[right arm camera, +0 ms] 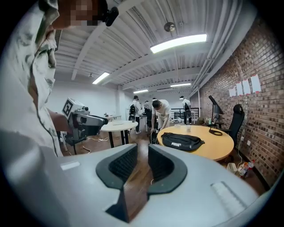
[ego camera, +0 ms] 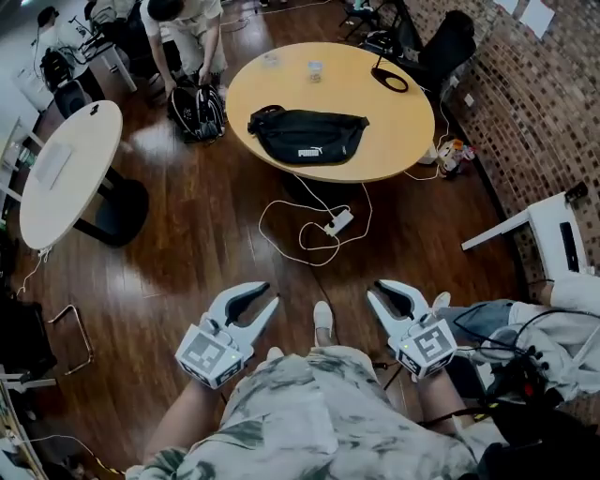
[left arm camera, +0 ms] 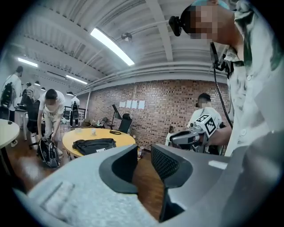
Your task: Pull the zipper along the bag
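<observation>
Left gripper [ego camera: 270, 292] sits low in the head view, just left of centre. Its jaws are a narrow slit apart and its own view [left arm camera: 144, 153] shows only dark wood floor between them. At the far left edge stands a round white table [ego camera: 70, 169]. To its right, near the top, a black backpack [ego camera: 197, 112] rests on the floor with a person [ego camera: 183, 23] bending over it.

The black fabric waist bag with a small white logo [ego camera: 309, 136] lies flat on the round tan wooden table [ego camera: 394, 131] in the upper centre, well apart from both grippers. Its long axis runs left to right across the frame. The strap is bunched at the left end, the right end tapers to a point, and the logo faces the lower edge of the frame. The bag also shows small at left in the left gripper view [left arm camera: 94, 145] and right of centre in the right gripper view [right arm camera: 182, 141].

Below the table a white cable with a power strip [ego camera: 337, 223] loops on the floor.

The right gripper [ego camera: 378, 289], low and right of centre, also has a narrow gap between its jaws, with nothing in it [right arm camera: 143, 153].
</observation>
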Demonstrator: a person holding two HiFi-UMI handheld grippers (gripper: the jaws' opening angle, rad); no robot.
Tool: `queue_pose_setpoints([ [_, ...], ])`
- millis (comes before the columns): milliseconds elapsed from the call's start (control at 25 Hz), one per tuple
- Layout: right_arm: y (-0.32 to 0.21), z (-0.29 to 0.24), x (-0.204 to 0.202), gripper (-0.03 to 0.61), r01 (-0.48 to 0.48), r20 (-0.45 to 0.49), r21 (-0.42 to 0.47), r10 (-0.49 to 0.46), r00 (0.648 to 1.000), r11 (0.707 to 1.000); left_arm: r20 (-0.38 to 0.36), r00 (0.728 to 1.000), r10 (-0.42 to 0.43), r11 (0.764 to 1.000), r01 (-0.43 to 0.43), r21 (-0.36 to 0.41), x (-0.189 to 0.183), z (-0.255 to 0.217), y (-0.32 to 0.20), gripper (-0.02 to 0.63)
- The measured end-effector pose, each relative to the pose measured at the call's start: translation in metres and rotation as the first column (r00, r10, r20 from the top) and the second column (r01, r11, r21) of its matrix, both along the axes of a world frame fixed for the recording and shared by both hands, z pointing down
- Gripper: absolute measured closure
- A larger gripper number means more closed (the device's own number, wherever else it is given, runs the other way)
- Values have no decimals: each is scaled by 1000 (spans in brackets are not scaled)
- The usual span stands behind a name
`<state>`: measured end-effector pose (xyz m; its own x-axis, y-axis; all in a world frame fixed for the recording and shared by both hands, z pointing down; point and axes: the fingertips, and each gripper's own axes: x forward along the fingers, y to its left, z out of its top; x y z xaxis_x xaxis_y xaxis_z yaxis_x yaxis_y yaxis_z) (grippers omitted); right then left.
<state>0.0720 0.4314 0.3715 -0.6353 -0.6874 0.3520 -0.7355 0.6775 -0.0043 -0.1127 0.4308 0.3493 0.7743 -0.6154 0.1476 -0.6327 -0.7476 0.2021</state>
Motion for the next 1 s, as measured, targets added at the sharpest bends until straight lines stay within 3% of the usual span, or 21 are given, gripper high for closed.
queue_pose_setpoints([
  [320, 96, -26, -38, 491, -76, 53, 31, 74, 996, 997, -10, 995, 99, 995, -99, -24, -32, 21, 84, 514],
  [560, 128, -41, -38, 502, -56, 37, 75, 54, 998, 996, -14, 998, 63, 998, -63, -4, -34, 9, 106, 514],
  [1000, 155, -60, 11, 526, -22, 29, 70, 20, 999, 997, -36, 996, 84, 996, -84, -1, 47, -26, 132, 514],
])
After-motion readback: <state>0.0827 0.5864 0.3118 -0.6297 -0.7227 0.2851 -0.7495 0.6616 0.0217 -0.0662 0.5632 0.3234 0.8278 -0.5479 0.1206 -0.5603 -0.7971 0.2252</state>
